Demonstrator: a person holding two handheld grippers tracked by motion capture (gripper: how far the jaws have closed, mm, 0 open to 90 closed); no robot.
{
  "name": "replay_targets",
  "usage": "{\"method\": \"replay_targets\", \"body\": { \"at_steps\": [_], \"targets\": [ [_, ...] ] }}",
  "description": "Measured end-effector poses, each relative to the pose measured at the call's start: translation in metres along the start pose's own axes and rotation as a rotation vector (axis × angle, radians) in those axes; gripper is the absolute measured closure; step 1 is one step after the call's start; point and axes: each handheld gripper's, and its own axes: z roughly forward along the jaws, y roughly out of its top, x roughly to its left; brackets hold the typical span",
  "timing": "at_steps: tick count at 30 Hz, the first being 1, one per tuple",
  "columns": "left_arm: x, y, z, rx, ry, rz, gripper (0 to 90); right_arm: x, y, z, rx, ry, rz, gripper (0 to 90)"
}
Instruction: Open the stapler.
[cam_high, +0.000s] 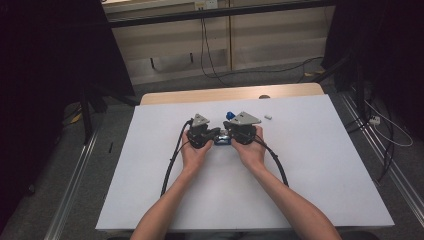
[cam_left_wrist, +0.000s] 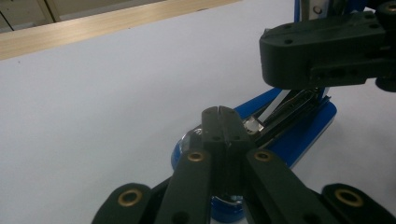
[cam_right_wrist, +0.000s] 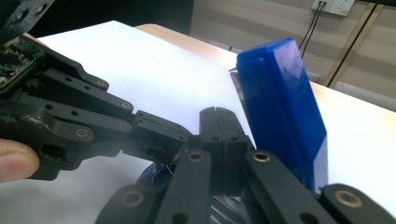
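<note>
High view frames showed a wide white table (cam_high: 310, 165) on which two hand-held grippers were brought together near the middle, with a blue stapler (cam_high: 223, 140) lying between them. The left gripper (cam_high: 214, 134) and the right gripper (cam_high: 227, 135) were each seen with the jaws fully closed, tip against tip; whether anything thin was pinched between them could not be told. From the left gripper view, the stapler's blue base (cam_left_wrist: 299, 135) was seen flat on the table with its metal staple channel (cam_left_wrist: 292, 105) exposed just past the closed tips. From the right gripper view, the blue top cover (cam_right_wrist: 282, 107) was seen swung up and standing steeply tilted. The stapler was judged to be light, rigid and hard, with smooth plastic likely to slip, and hinged so that the cover would swing freely; a hold across the base's long sides was judged steadiest. A small white object (cam_high: 268, 117) lay well apart.
</note>
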Motion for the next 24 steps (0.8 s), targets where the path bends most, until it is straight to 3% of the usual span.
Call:
{"method": "replay_targets", "body": {
  "at_steps": [24],
  "targets": [
    [-0.001,-0.001,0.0,0.003,0.0,0.032,90.0,-0.025,0.0,-0.022,-0.019,-0.048,0.03,90.0]
  ]
}}
